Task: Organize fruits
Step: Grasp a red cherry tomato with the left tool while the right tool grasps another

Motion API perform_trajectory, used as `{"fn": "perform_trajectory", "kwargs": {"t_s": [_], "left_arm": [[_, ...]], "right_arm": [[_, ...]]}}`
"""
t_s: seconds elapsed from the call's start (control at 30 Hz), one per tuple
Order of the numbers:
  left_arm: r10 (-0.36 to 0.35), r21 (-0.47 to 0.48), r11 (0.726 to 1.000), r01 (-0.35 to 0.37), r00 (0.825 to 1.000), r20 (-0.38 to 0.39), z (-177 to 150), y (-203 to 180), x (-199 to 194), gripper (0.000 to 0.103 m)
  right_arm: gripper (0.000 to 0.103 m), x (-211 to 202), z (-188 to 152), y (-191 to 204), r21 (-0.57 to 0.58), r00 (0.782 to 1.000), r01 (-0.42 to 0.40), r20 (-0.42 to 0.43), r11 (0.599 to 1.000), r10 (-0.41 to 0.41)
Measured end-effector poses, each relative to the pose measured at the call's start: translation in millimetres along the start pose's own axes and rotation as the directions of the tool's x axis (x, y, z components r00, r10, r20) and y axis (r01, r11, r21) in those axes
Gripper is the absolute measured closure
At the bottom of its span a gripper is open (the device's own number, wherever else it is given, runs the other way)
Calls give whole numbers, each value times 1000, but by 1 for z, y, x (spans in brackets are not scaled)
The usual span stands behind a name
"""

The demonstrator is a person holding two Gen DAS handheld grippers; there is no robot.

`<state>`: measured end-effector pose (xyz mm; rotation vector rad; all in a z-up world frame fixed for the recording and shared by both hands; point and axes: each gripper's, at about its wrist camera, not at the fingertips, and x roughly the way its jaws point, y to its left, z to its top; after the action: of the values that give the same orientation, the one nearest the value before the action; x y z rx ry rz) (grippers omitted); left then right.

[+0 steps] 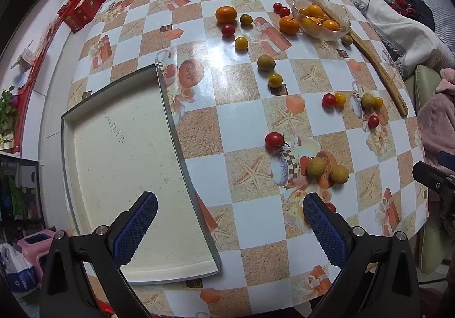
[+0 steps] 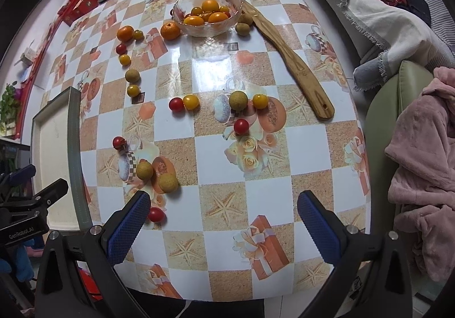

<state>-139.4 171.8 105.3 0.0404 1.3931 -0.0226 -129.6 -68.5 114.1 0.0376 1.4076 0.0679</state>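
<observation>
Small fruits lie scattered on the checkered tablecloth (image 2: 221, 153): red cherry tomatoes (image 2: 241, 126), yellow ones (image 2: 190, 102), brownish longans (image 2: 167, 182) and tangerines (image 2: 170, 30). A glass bowl (image 2: 182, 6) at the back holds orange and yellow fruit. An empty white square tray (image 1: 119, 164) sits at the left. My left gripper (image 1: 230, 221) is open and empty above the tray's right edge. My right gripper (image 2: 223, 217) is open and empty near the front of the table, with a red tomato (image 2: 156, 215) beside its left finger.
A long wooden spatula (image 2: 287, 53) lies right of the bowl. Red boxes (image 1: 82, 8) and packets crowd the far end. A sofa with a white blanket (image 2: 369, 5) and pink cloth (image 2: 423, 176) borders the right side.
</observation>
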Motion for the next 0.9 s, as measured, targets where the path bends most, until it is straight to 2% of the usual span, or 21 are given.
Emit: {"fn": "perform_trajectory", "kwargs": {"t_s": [0.23, 0.57, 0.9], "left_arm": [[-22, 23, 1000, 22, 1000, 21, -2, 5, -2, 0], [-27, 5, 1000, 27, 999, 29, 4, -5, 6, 0], [28, -64, 997, -30, 999, -30, 31, -29, 63, 0]], "right_arm": [[0, -8, -14, 5, 51, 1000, 17, 11, 999, -18], [0, -4, -17, -4, 33, 999, 36, -7, 999, -35], [0, 45, 4, -29, -8, 997, 21, -78, 1000, -22]]}}
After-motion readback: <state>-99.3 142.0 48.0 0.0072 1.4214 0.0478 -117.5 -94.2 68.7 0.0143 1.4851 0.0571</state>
